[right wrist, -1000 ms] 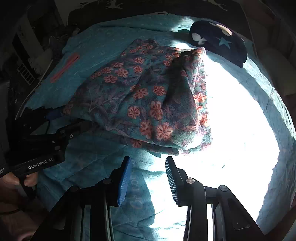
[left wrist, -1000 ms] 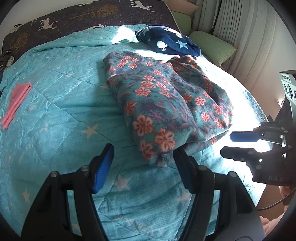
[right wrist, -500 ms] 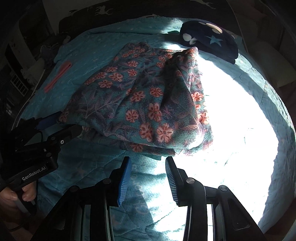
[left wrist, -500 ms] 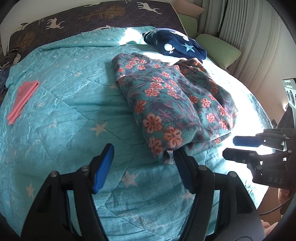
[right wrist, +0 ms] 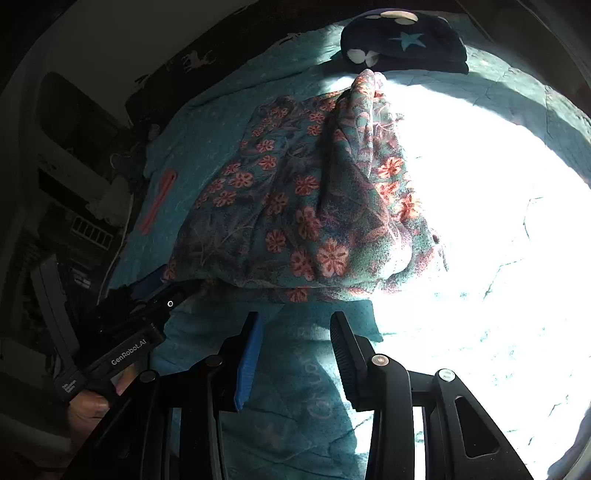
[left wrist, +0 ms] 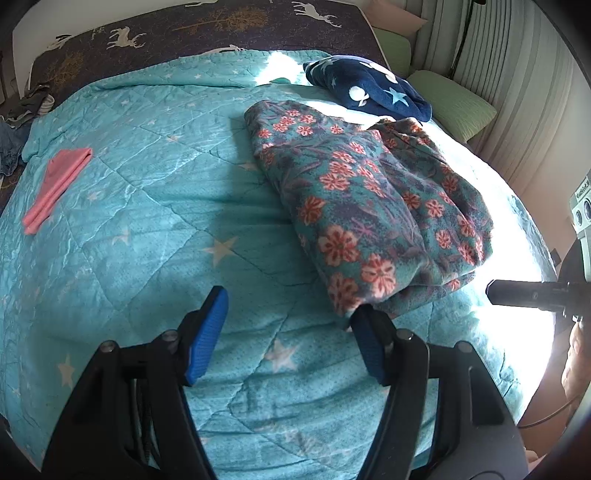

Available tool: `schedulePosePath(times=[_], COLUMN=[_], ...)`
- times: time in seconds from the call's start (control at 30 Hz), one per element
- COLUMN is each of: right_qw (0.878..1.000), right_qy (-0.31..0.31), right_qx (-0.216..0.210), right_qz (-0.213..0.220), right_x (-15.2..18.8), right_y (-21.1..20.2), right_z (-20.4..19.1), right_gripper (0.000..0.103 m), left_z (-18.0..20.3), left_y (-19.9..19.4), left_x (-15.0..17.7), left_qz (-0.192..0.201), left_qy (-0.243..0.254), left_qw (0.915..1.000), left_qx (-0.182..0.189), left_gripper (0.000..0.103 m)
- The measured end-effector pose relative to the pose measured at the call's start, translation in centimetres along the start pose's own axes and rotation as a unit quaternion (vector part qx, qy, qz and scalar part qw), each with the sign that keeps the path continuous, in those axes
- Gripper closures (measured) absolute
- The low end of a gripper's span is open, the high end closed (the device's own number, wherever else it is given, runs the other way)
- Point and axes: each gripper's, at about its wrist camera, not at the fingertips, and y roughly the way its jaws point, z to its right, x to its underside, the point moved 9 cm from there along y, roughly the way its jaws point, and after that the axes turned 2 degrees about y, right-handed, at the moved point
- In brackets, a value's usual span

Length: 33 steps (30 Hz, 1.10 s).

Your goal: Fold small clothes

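Teal star-print quilt (left wrist: pixel 147 206) covers the bed under my left gripper (left wrist: pixel 288 336), whose two blue-padded fingers stand wide apart with nothing between them. One floral fleece garment (left wrist: pixel 369 206), roughly folded, lies on the quilt ahead and to the right; its near corner touches my right-hand finger from outside. One folded pink cloth (left wrist: pixel 55 184) lies well apart at the left. One navy star-print garment (left wrist: pixel 369 92) sits beyond the floral one, near two green pillows (left wrist: pixel 454 103). Dark headboard fabric (left wrist: pixel 184 29) carries white deer. At the right edge I see one black finger of my right gripper (left wrist: pixel 532 293), and a grey box with writing too small to read.

From the right wrist, the quilt (right wrist: pixel 295 369) is half washed out by sunlight. My right gripper (right wrist: pixel 293 350) is narrowly parted, holding nothing, just short of the floral garment's (right wrist: pixel 303 206) near hem. My left gripper (right wrist: pixel 155 295), labelled "GenRobot.AI", reaches to that garment's left corner. The navy garment (right wrist: pixel 406 44) and pink cloth (right wrist: pixel 159 199) lie beyond.
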Motion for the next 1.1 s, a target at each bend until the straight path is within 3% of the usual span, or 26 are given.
schedulePosePath(times=[0.23, 0.4, 0.7, 0.97, 1.0, 1.03, 1.07, 1.1], right_qw=[0.997, 0.994, 0.994, 0.989, 0.989, 0.991, 0.992, 0.992], right_qy=[0.062, 0.106, 0.101, 0.132, 0.131, 0.12, 0.106, 0.1], right_qx=[-0.024, -0.017, -0.044, -0.049, -0.043, -0.033, -0.026, -0.021], right_qz=[0.028, 0.011, 0.004, 0.046, 0.047, 0.052, 0.057, 0.068], right_x=[-2.2, -2.9, -1.4, -5.2, -5.2, -5.3, -5.6, -5.5], right_y=[-0.2, 1.3, 0.8, 1.7, 1.9, 1.9, 1.9, 1.3], right_z=[1.9, 3.1, 2.0, 2.1, 2.0, 1.6, 1.2, 1.0], right_gripper=[0.064, 0.06, 0.056, 0.056, 0.059, 0.08, 0.089, 0.09], left_z=[0.2, 0.0, 0.1, 0.0, 0.0, 0.0, 0.1, 0.2], left_y=[0.2, 0.2, 0.6, 0.3, 0.4, 0.5, 0.5, 0.4], left_x=[0.1, 0.1, -0.2, -0.3, -0.3, -0.2, -0.2, -0.2], left_qz=[0.0, -0.002, -0.004, 0.0, -0.001, -0.002, -0.003, -0.002], left_qy=[0.003, -0.001, -0.003, -0.007, -0.009, -0.009, -0.009, -0.007], left_qw=[1.0, 1.0, 1.0, 1.0, 0.9999, 0.9999, 0.9999, 0.9999], left_qx=[0.0, 0.0, -0.003, -0.004, -0.004, -0.005, -0.007, -0.007], left_gripper=[0.036, 0.036, 0.036, 0.036, 0.036, 0.036, 0.036, 0.036])
